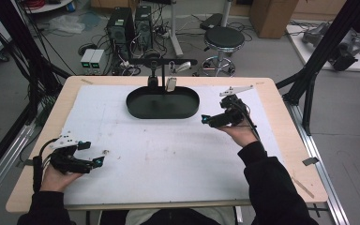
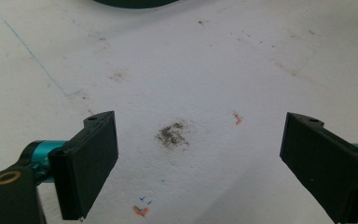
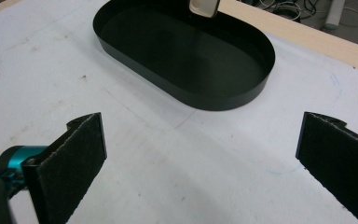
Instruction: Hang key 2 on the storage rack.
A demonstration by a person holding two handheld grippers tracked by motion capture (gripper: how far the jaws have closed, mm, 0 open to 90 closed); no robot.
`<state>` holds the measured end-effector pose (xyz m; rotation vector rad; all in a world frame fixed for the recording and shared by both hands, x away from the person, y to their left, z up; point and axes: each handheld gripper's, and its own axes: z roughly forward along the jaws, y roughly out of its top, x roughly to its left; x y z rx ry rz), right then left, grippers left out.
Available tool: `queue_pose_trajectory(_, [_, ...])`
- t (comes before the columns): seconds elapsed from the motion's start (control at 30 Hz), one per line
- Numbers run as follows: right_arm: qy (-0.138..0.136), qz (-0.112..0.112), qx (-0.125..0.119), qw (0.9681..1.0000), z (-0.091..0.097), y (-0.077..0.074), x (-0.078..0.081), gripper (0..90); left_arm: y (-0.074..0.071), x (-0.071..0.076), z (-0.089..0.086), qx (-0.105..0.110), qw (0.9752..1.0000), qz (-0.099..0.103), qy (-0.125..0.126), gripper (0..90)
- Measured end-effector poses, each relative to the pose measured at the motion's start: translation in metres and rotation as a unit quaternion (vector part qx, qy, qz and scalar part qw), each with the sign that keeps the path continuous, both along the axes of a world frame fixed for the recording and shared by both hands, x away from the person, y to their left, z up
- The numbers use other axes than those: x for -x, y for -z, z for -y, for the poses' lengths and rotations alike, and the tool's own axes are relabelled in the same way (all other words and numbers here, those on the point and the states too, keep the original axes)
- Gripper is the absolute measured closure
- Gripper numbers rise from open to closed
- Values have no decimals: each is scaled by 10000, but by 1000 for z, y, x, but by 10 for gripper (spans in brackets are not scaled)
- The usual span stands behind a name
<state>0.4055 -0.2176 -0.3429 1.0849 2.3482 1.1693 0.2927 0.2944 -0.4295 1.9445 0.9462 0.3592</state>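
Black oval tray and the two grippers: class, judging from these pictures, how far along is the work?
Nothing looks done: the black oval tray lies bare inside. In hand: nothing; the left gripper and the right gripper both hold their jaws wide apart over the white mat. A small pale object lies near the left gripper, so any picking and placing looks left to do.

No legible text, label, brand or number appears anywhere: not on the table, tray, grippers or background equipment.
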Motion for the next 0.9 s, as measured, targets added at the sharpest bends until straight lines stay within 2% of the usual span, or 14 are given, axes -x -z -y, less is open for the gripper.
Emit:
queue_pose_trajectory(0.3, [64, -137, -91, 9998, 15, 15, 10, 9, 0, 0, 0, -15, 10000, -10, 0, 117])
queue_pose_trajectory(0.5, [109, -95, -112, 9998, 22, 20, 19, 8, 0, 0, 0, -20, 10000, -11, 18, 117])
queue_pose_trajectory(0.9, [156, -187, -154, 9996, 40, 34, 34, 9, 0, 1, 0, -27, 10000, 4, 10, 117])
